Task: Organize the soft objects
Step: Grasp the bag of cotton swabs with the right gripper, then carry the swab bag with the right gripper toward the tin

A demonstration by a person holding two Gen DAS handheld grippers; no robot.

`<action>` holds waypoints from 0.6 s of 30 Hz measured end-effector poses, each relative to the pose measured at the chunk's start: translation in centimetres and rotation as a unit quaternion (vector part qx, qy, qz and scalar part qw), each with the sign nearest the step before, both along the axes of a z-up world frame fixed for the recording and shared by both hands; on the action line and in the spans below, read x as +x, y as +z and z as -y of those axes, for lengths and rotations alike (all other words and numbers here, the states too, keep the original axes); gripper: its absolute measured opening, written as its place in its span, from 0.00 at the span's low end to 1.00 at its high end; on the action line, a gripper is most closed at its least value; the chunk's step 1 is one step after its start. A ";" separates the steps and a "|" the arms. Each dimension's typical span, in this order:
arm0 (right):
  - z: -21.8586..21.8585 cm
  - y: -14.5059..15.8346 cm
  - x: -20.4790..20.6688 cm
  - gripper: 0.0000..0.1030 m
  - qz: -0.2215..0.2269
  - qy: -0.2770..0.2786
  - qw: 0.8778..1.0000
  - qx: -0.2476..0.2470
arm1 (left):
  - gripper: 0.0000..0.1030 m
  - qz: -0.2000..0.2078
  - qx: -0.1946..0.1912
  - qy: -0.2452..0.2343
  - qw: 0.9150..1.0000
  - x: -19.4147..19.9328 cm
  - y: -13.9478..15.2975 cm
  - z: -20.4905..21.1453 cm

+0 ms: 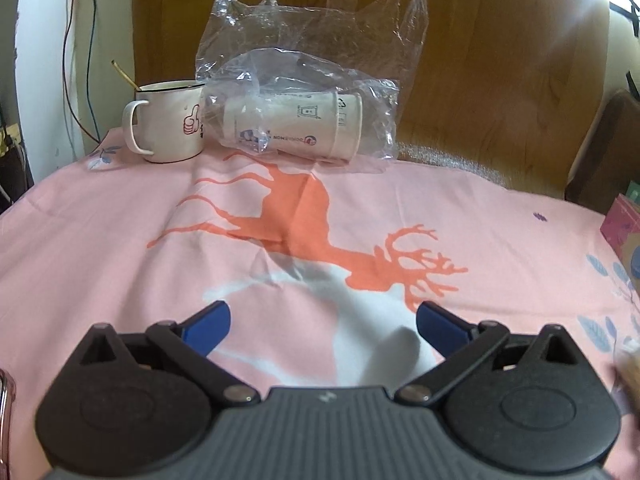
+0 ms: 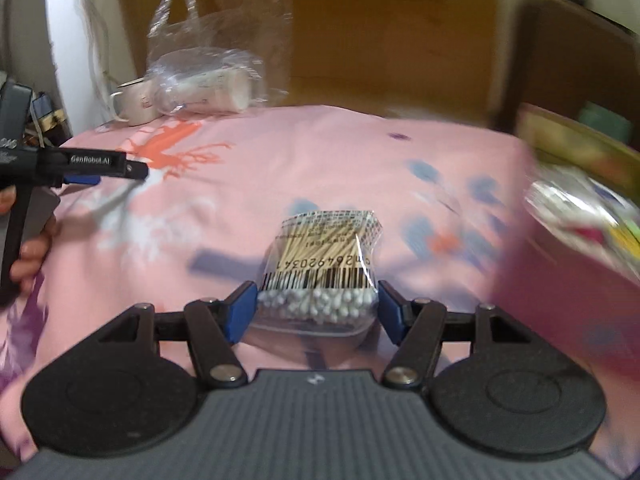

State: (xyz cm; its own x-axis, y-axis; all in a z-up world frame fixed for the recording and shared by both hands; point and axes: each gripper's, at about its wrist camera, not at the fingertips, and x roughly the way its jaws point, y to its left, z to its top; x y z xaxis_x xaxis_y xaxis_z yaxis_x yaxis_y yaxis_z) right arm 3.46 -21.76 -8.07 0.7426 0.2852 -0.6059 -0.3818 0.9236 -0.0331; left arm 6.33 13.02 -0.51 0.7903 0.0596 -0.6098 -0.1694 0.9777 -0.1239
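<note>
- The packet of cotton swabs [image 2: 320, 264] sits clamped between the blue pads of the right gripper [image 2: 317, 307], its barcode end nearest the camera and the rest sticking out ahead.
- To carry it well, I judge the grip should stay firm but gentle: the soft film can slip or crush.
- The clear plastic bag [image 1: 308, 60] stands far ahead and to the left; it looks the likely destination.
- The left gripper [image 1: 323, 322] holds nothing, jaws spread wide.
- A paper cup [image 1: 294, 128] lies inside the bag, a white mug [image 1: 168, 126] touching it.
- Below is a pink deer-print cloth [image 1: 120, 216]; a wooden board [image 1: 500, 60] rises behind.
</note>
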 end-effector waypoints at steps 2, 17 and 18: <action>1.9 -0.2 -1.9 0.65 0.009 -0.021 1.000 0.005 | 1.00 -0.004 0.008 -0.002 1.000 0.0 0.0 0.3; 8.1 -1.8 -7.3 0.75 0.060 -0.081 0.994 0.031 | 1.00 -0.023 0.018 -0.055 0.998 -1.5 0.5 5.8; 8.3 -1.9 -7.5 0.76 0.061 -0.078 0.995 0.032 | 1.00 -0.024 0.008 -0.071 0.997 -1.8 0.6 7.0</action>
